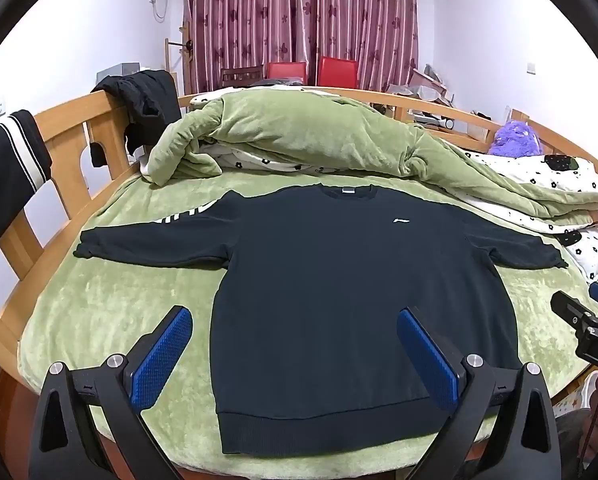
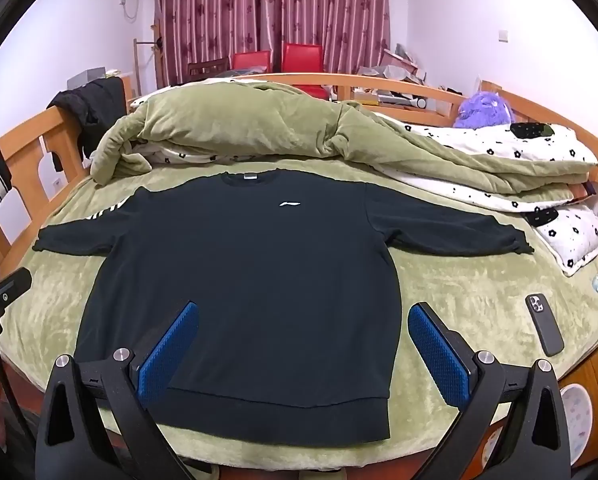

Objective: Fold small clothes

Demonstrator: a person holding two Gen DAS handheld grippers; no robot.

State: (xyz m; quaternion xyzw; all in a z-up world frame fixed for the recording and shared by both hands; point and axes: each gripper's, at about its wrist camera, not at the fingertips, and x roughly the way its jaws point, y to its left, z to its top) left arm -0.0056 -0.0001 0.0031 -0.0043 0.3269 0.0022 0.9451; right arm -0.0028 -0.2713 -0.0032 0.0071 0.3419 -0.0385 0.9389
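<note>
Left wrist view: both grippers' fingers (image 1: 171, 354) spread wide, empty, above the sweatshirt (image 1: 339, 300).

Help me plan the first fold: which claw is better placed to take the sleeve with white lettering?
Left, probably. The lettered sleeve lies on the sweatshirt's left side, where the open left claw hangs; the right claw hangs over the opposite hem half.

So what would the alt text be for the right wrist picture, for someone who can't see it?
A dark sweatshirt lies flat and face up on a green bed cover, sleeves spread wide. The open right tool hovers over its hem with blue pads. A phone lies on the right, and a rumpled green quilt is heaped behind.
</note>
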